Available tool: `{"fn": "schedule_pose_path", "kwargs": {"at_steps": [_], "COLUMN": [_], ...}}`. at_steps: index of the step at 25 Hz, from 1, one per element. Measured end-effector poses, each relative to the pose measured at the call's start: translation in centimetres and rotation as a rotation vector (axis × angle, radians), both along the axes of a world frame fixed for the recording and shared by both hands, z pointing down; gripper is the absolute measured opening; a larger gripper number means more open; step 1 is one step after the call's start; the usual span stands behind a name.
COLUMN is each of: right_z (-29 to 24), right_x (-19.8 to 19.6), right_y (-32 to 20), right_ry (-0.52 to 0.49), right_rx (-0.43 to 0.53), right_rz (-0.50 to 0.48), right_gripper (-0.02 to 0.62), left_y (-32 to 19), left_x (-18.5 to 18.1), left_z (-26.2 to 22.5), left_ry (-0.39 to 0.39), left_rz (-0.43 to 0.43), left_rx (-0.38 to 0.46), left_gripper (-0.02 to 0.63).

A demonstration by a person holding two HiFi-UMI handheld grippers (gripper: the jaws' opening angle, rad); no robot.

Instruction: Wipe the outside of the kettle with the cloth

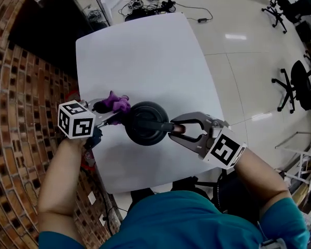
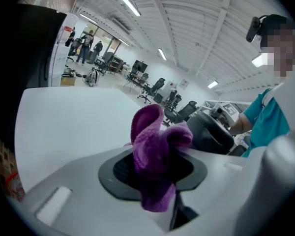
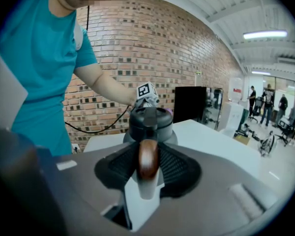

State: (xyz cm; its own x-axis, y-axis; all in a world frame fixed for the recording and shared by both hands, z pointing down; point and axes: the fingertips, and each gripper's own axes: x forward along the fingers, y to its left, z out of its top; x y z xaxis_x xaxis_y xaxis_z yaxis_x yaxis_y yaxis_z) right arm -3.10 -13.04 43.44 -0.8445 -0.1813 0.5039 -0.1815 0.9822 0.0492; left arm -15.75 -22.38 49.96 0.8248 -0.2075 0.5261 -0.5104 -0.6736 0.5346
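My right gripper point(image 1: 179, 130) is clamped on the brown wooden end of the handle point(image 3: 148, 160), which I think is the right place to hold: a stiff bar that steadies the black kettle point(image 1: 146, 122). I judge the kettle rigid, smooth-skinned and heavy enough to stand, though it may pivot under a sideways push. My left gripper point(image 1: 111, 113) is closed on the purple cloth point(image 2: 155, 151), a soft, light terry bunch that should fold to the curve. The cloth sits just beside the kettle's left flank – I can't tell whether they touch. The kettle stands near my edge of a bare white table point(image 1: 145, 56) – brick wall point(image 1: 20, 87) to the left, glossy floor and office chairs point(image 1: 300, 84) to the right
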Motion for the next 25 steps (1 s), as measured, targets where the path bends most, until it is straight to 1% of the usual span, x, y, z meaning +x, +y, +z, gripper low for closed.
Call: {"fn": "schedule_pose_path", "kwargs": {"at_steps": [4,6,8,10,12,14,16,17,19,23,25], "right_z": [0.0,0.0,0.0,-0.1,-0.1,-0.3,-0.4,-0.5,-0.5,-0.5,-0.5], "right_x": [0.0,-0.1,-0.1,-0.2,-0.3,-0.4,-0.4,-0.4,-0.4,-0.4,-0.4], "right_y": [0.2,0.2,0.2,0.3,0.3,0.2,0.0,0.0,0.0,0.1,0.1], "right_ry": [-0.013,-0.022,-0.032,-0.041,-0.050,-0.060,-0.070,-0.074,-0.079,-0.087,-0.086], "right_rx": [-0.009,-0.016,-0.021,-0.024,-0.025,-0.016,-0.003,-0.001,-0.001,-0.004,-0.003], "right_rz": [0.001,0.000,-0.002,-0.006,-0.011,-0.014,-0.015,-0.016,-0.016,-0.018,-0.016], "right_gripper": [0.123,0.123,0.123,0.123,0.123,0.123,0.123,0.123,0.123,0.123,0.123], "left_y": [-2.6,-3.5,-3.9,-3.7,-2.9,-1.9,-1.3,-1.2,-1.4,-2.1,-2.4], "left_x": [2.9,5.1,7.6,10.2,12.5,13.9,14.5,14.5,14.1,12.5,11.7], "left_z": [1.0,1.5,2.1,2.8,3.7,4.9,5.9,6.2,6.8,7.1,7.0], "left_ry": [-0.007,-0.019,-0.043,-0.075,-0.106,-0.132,-0.145,-0.147,-0.151,-0.104,-0.105], "left_rz": [0.112,0.193,0.296,0.418,0.542,0.656,0.733,0.751,0.745,0.663,0.640], "left_rx": [-0.022,-0.032,-0.050,-0.075,-0.120,-0.180,-0.216,-0.222,-0.220,-0.227,-0.203], "left_gripper": [0.142,0.141,0.141,0.140,0.140,0.139,0.137,0.137,0.137,0.137,0.137]}}
